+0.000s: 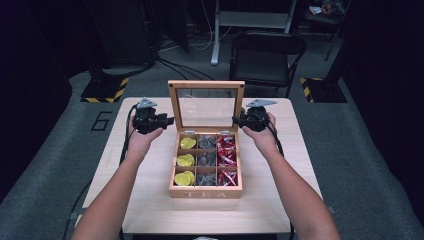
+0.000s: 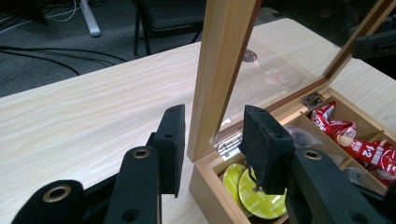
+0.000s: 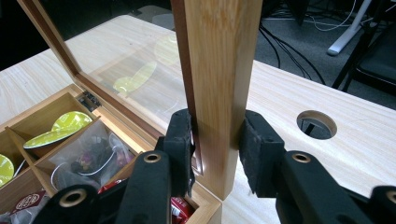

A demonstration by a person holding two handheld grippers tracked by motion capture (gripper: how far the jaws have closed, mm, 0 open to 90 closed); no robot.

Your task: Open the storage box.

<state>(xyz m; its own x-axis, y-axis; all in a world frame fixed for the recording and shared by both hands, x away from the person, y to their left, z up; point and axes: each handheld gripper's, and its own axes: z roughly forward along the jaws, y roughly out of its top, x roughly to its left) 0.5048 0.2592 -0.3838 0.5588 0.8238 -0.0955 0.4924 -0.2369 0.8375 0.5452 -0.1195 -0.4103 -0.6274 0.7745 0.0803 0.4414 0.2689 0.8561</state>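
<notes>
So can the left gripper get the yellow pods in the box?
Probably yes. The lid stands up, so the yellow pods lie uncovered. The left gripper sits astride the lid's edge just above them, pads not touching it, so it must back off first.

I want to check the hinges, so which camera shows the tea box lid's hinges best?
The left gripper view: a metal hinge sits close and sharp where the lid meets the tea box. The right gripper view shows one hinge, darker, behind the glass pane. The high view shows them as tiny pale marks.

Left claw (image 1: pixel 169 120) gapes, right claw (image 1: pixel 236 120) is clamped, both forearms reaching forward.
</notes>
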